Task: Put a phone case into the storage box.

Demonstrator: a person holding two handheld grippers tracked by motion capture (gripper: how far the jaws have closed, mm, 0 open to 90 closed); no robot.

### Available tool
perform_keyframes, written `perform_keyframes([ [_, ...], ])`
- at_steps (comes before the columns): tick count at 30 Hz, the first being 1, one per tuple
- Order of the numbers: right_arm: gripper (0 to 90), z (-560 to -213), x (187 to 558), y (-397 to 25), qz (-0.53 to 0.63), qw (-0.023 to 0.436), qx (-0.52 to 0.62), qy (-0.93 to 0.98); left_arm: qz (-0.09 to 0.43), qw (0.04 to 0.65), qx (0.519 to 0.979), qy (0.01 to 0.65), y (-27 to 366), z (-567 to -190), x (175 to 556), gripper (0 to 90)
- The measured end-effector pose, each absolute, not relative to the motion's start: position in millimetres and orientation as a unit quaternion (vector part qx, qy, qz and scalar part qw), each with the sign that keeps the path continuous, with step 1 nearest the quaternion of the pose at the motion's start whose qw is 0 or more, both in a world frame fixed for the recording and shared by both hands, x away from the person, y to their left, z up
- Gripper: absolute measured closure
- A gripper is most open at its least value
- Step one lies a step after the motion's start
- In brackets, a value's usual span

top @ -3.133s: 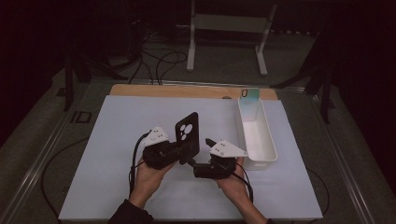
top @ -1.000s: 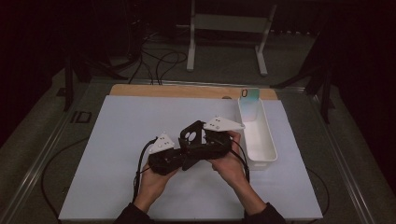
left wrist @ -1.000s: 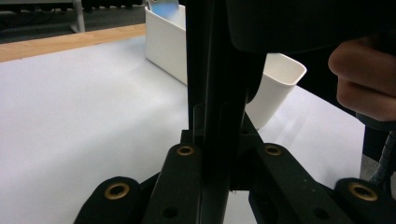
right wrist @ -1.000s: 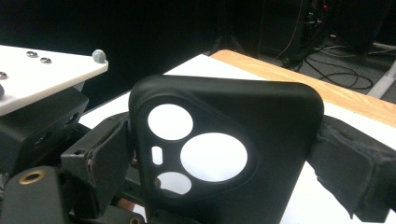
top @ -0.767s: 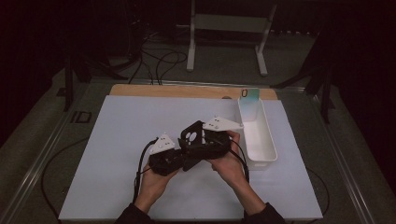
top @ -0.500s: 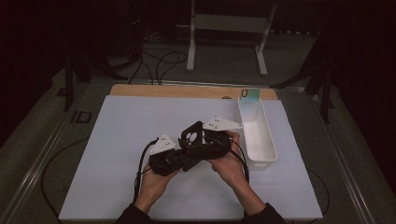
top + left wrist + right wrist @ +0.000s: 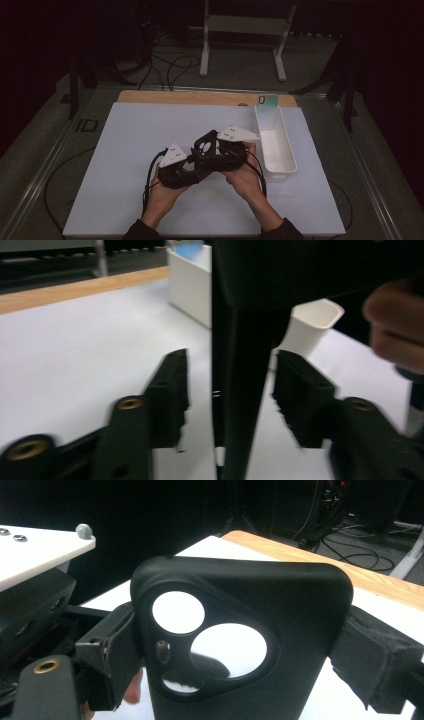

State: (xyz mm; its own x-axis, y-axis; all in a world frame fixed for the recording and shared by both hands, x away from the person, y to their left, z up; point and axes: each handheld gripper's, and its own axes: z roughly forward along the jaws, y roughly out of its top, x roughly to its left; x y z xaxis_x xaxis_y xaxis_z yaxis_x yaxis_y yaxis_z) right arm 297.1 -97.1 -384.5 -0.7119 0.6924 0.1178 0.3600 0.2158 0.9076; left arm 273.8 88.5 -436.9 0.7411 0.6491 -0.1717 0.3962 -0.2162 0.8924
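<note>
A black rubbery phone case with round camera cut-outs is held in the air just above the white surface, near its middle, between the two hand-held tools. The right tool pinches the case by its two side edges, its pads pressed against them. The left tool has its jaws spread on either side of the case's thin edge, not touching it. A long white plastic tray sits just right of the hands.

Both tools, left tool and right tool, meet at a black phone case beside the white bin.
</note>
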Motion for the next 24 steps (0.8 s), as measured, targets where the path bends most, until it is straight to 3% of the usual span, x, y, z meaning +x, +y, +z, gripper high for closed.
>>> perform_keyframes([
  [7,13.9,-385,298,-97,0.524,0.158,0.344,0.763,0.147,0.521,0.763,0.353,97,-439,272,16.0],
  [13,13.9,-386,298,-98,0.526,0.153,0.346,0.762,0.149,0.521,0.762,0.354,110,-443,269,4.0],
  [24,13.9,-390,300,-99,0.524,0.149,0.349,0.762,0.173,0.537,0.742,0.363,140,-447,265,0.3],
])
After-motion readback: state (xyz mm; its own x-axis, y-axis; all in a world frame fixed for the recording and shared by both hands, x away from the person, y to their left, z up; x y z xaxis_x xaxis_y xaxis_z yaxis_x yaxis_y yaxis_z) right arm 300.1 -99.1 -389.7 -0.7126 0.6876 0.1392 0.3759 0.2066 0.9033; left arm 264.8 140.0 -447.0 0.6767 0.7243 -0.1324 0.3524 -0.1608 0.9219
